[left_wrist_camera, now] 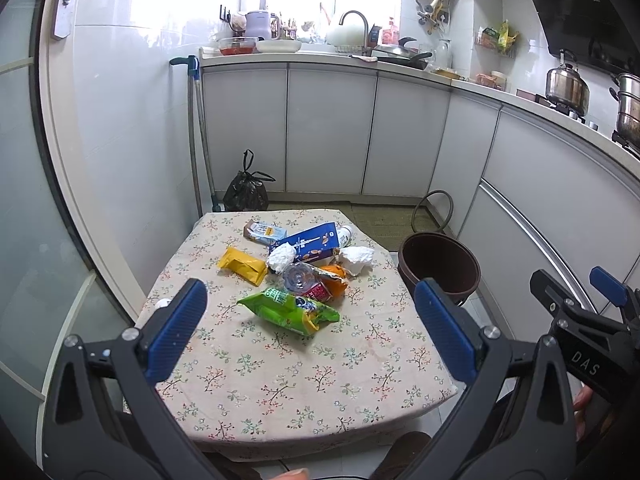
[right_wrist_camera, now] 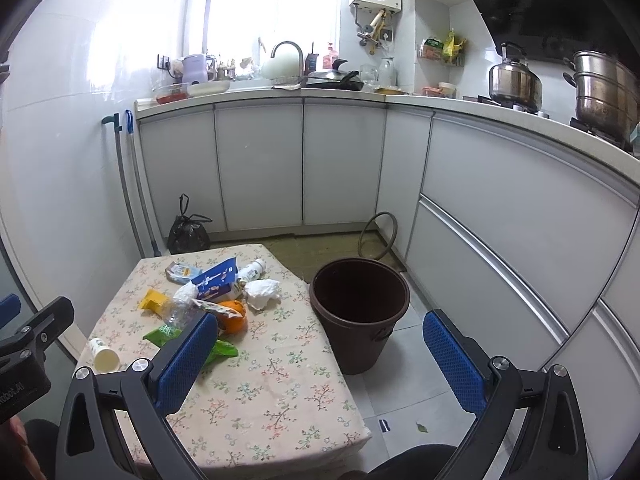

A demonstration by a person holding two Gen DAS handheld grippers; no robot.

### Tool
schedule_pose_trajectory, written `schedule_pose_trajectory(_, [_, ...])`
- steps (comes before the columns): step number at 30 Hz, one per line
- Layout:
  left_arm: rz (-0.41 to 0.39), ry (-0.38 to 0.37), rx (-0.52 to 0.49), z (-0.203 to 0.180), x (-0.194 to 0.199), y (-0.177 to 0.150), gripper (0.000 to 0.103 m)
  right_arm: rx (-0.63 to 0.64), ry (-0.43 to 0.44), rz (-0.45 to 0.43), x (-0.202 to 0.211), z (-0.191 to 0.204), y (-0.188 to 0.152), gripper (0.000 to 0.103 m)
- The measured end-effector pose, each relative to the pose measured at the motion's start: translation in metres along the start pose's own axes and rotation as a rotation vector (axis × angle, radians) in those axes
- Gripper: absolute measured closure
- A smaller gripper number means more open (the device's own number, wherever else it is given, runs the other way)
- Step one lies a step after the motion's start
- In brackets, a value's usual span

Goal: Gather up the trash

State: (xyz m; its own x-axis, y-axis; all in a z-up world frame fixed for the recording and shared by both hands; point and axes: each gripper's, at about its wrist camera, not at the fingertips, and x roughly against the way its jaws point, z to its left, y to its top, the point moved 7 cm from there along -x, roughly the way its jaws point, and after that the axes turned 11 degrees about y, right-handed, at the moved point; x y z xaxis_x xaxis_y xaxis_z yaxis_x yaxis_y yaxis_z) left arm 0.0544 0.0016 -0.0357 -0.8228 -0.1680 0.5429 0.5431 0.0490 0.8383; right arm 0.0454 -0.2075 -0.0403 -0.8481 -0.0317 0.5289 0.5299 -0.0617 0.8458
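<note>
A heap of trash lies on the floral-cloth table (left_wrist_camera: 280, 380): a green snack bag (left_wrist_camera: 288, 310), a yellow packet (left_wrist_camera: 242, 266), a blue carton (left_wrist_camera: 310, 242), crumpled white tissue (left_wrist_camera: 357, 258), an orange wrapper (left_wrist_camera: 335, 278) and a clear crushed bottle (left_wrist_camera: 298, 276). A small paper cup (right_wrist_camera: 103, 354) lies on its side by the table's left edge. A brown bin (right_wrist_camera: 360, 312) stands on the floor right of the table. My left gripper (left_wrist_camera: 312, 334) hovers open above the near table, short of the green bag. My right gripper (right_wrist_camera: 320, 356) is open, near the bin, holding nothing.
White kitchen cabinets (right_wrist_camera: 260, 164) wrap the back and right. A tied black bag (left_wrist_camera: 246, 192) and a mop handle (left_wrist_camera: 196, 136) stand in the far left corner. A hose ring (right_wrist_camera: 378, 236) leans against the cabinets behind the bin. Grey floor tiles (right_wrist_camera: 404, 408) lie beside the bin.
</note>
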Motion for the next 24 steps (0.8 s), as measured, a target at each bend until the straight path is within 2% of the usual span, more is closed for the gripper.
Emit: schedule_pose_trajectory(24, [0.002, 0.011, -0.005, -0.0037, -0.0012, -0.0014, 0.000, -0.013, -0.009, -0.014, 0.0017, -0.0017, 0.0037, 0.000])
